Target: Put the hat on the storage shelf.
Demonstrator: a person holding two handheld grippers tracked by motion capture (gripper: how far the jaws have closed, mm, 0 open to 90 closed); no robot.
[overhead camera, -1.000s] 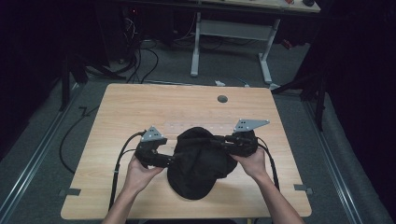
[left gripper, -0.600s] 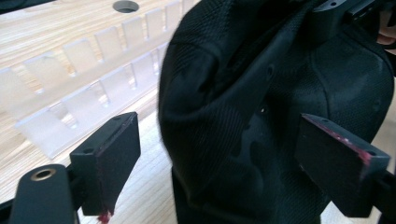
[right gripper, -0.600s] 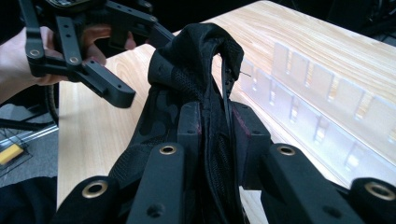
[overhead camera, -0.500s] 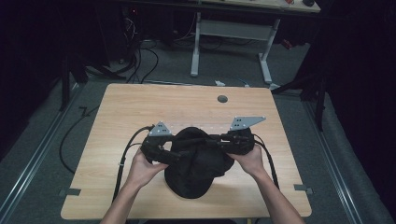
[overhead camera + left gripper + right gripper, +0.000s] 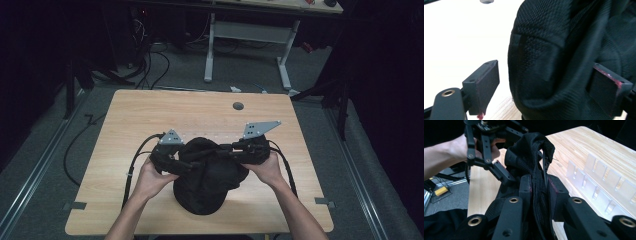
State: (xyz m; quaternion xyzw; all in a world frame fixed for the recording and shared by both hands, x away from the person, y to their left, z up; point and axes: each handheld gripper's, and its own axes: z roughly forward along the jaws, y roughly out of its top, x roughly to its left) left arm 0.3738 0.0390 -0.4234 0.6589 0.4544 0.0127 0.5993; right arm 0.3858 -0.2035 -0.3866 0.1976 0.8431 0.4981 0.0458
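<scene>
- Black mesh fabric makes up the bag (image 5: 209, 177), which sits at the near middle of the light wooden table (image 5: 150, 115), its lower part resting on the tabletop and its upper edge lifted between the two hand-held grippers.
- The right hand-held gripper (image 5: 539, 190) is closed on a fold of the bag's upper edge; in the right gripper view the two jaws press a thin ridge of the cloth between them, and the fabric rises past the jaw tips.
- In the high view the right hand-held gripper (image 5: 235, 150) comes in from the right side of the bag, with its grey three-cornered plate (image 5: 260, 129) just above it.
- The left hand-held gripper (image 5: 546, 80) stands with its jaws spread; in the left gripper view a thick bulge of the bag lies between them. The jaw at the left of that view is apart from the cloth, with bright tabletop showing in the gap; the other jaw lies against the fabric.
- In the high view the left hand-held gripper (image 5: 172, 162) is at the left side of the bag, held by the person's left hand (image 5: 150, 177).
- A small round hole (image 5: 238, 106) sits in the table's far part, well apart from the bag.
</scene>
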